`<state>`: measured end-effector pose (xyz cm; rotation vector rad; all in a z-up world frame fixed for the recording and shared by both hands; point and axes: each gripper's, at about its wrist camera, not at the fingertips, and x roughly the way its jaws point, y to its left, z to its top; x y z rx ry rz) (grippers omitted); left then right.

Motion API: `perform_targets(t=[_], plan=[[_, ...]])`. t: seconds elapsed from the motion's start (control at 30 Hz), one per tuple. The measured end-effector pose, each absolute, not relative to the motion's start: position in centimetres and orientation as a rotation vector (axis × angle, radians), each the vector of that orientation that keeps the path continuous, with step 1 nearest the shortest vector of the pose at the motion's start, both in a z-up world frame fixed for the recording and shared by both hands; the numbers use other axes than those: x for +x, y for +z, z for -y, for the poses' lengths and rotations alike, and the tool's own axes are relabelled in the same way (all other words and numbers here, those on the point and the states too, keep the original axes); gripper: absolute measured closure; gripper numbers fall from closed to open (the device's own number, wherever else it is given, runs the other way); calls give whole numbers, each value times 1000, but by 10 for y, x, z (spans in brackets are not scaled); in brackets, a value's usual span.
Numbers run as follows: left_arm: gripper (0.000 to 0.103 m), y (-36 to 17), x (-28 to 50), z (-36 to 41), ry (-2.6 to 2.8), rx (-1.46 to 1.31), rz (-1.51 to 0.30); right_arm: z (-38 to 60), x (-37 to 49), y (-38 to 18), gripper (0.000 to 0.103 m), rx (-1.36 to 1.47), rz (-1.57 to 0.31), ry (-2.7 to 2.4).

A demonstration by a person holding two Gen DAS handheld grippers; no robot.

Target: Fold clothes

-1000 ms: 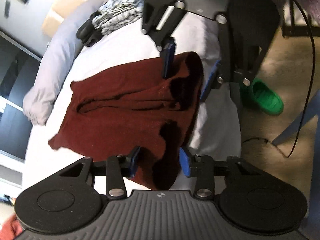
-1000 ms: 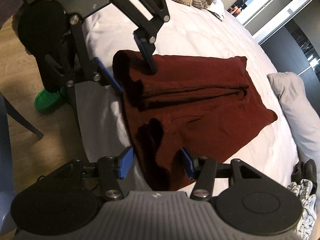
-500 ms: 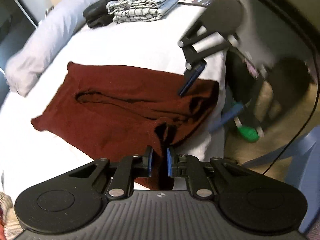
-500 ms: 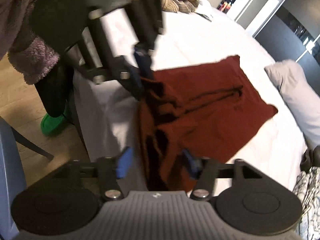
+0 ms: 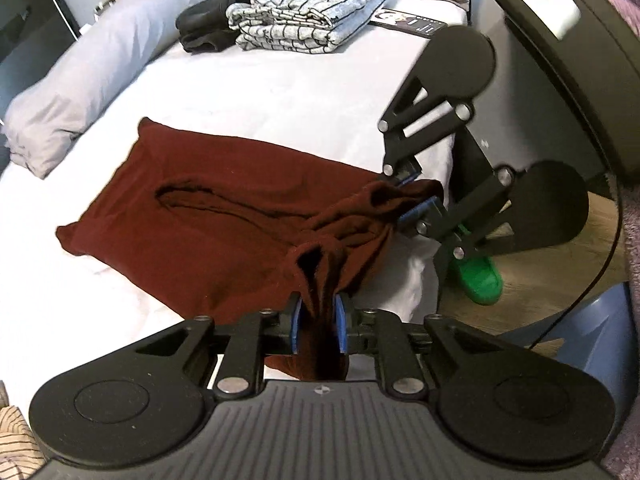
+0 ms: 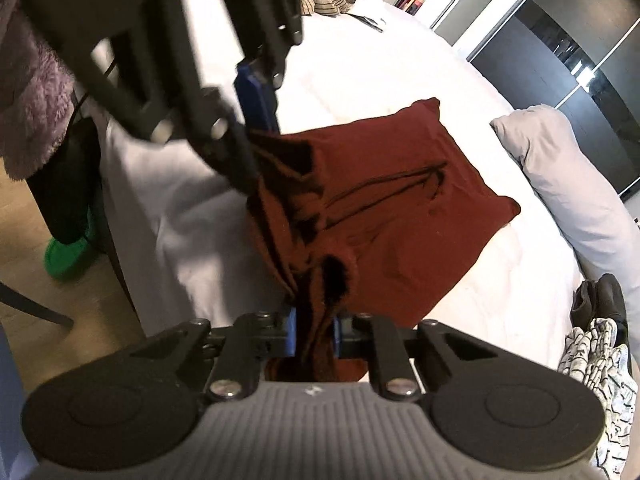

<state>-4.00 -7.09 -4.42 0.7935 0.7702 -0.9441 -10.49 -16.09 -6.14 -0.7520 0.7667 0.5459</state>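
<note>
I've got both hand-held grippers, left and right, clenched on the shirt's near edge over the bed.

A white bed sheet covers the bed in front of me. At its far side a grey pillow lies along the edge — beside it a black bundle, touching a folded striped pile. A dark card lies just past that pile. On the wooden floor beside the bed sits a green shoe — a fuzzy purple cloth hangs above it.
</note>
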Motion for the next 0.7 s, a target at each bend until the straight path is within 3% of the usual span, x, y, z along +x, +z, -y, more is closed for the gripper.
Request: perform_targets(t=[0.03,0.1,0.5,0.57,0.63,0.7], plan=[[65,-45,-45,71,-929,811,-748,162,-102,-60,86,-744,-768,549],[50,-50,-58,73,-893,851,-694,162,-97,-56,86,-728,-769,555],[50,-97,-115,95,-672,1095,-509,163,-68,-40,86,-644,-750,557],[55,-101,-110,94,-659,1098,-518,163,-68,-40,86,-637,-752,559],[70,-98,-103,91,-660,1075,-536,163,-70,-40,86,-642,-752,563],[72,-95,-100,88,-666,1055,-546,163,-71,-41,86,-650,-752,566]])
